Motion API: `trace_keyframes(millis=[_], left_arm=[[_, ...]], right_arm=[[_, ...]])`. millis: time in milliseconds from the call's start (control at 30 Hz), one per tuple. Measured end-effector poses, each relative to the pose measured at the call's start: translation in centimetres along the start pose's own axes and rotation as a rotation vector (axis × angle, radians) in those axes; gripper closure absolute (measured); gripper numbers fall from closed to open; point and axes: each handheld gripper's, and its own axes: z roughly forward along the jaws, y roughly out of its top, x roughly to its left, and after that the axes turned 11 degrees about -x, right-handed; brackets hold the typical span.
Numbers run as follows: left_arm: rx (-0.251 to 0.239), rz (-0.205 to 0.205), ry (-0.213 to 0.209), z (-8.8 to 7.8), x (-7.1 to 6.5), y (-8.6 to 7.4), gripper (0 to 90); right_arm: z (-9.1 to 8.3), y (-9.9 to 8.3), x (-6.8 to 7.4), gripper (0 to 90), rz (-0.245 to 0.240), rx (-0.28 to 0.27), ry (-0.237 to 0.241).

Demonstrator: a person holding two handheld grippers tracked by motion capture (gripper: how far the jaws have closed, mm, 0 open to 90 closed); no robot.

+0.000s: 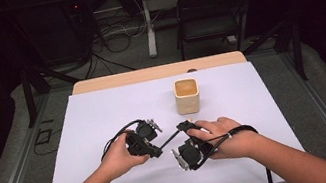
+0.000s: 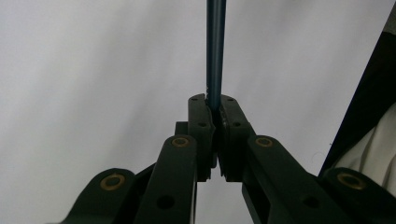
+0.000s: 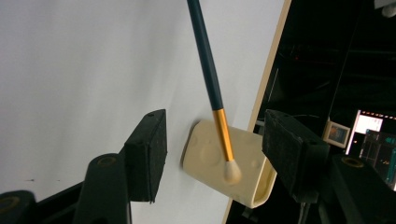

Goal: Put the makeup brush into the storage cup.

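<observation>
Hands [image 1: 121,155] meet low, knuckles up.

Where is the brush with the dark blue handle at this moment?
In the high view the brush lies between both hands, near the table's front, below the cream cup. The left gripper clamps its handle; its tip sits between the open right gripper jaws.

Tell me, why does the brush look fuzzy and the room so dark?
Right gripper view: the brush tip looks soft, slightly blurred, and so does the cup behind it. High view: light falls on the white table; the surroundings stay dark. Left gripper view: the handle is sharper.
</observation>
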Motion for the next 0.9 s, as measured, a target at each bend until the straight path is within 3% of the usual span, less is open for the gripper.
trace_keyframes(millis=[367, 500, 900], left_arm=[[-0.068, -0.02, 0.034, -1.4, 0.6, -0.4, 85.4], [-0.076, -0.026, 0.027, -1.7, 0.8, -0.5, 85.4], [-0.096, -0.031, 0.025, -2.0, 0.9, -0.7, 85.4]], right_arm=[[-0.7, -0.6, -0.5, 42.1, 0.08, -0.015, -0.008], [-0.8, -0.8, -0.8, 42.1, 0.126, -0.013, -0.01], [-0.8, -1.4, -1.0, 41.4, 0.187, -0.011, -0.001]])
